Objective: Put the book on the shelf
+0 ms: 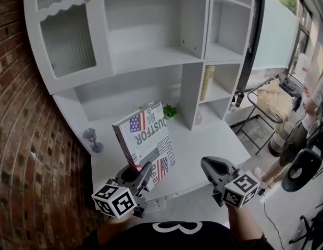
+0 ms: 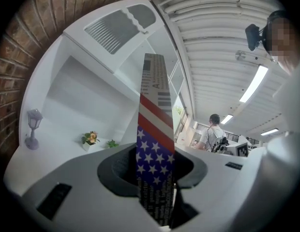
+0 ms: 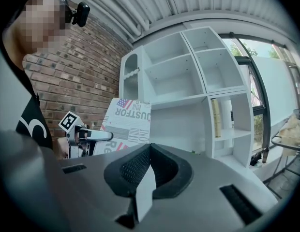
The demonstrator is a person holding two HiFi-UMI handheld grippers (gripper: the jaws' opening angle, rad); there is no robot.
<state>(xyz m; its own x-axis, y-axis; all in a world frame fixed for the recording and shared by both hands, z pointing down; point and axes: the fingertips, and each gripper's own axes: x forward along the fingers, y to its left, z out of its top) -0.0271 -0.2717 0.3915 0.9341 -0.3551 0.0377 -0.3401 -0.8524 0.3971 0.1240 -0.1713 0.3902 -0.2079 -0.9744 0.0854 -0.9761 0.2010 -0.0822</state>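
Note:
The book [image 1: 146,135] has a white cover with a US flag pattern and large print. It stands tilted above the white counter [image 1: 208,145], in front of the white shelf unit [image 1: 151,56]. My left gripper [image 1: 141,175] is shut on the book's lower corner. In the left gripper view the book [image 2: 155,149] rises edge-on from between the jaws. My right gripper [image 1: 211,165] hovers to the right of the book, apart from it and shut with nothing in it. The right gripper view shows the book [image 3: 127,121] and the left gripper [image 3: 96,135] at its left.
A yellowish book [image 1: 207,82] stands in a right-hand shelf compartment. A small potted plant [image 1: 170,111] and a small lamp figure [image 1: 92,138] sit on the counter. A brick wall [image 1: 21,139] is on the left. A person [image 1: 307,124] and a metal rack [image 1: 268,105] are at the right.

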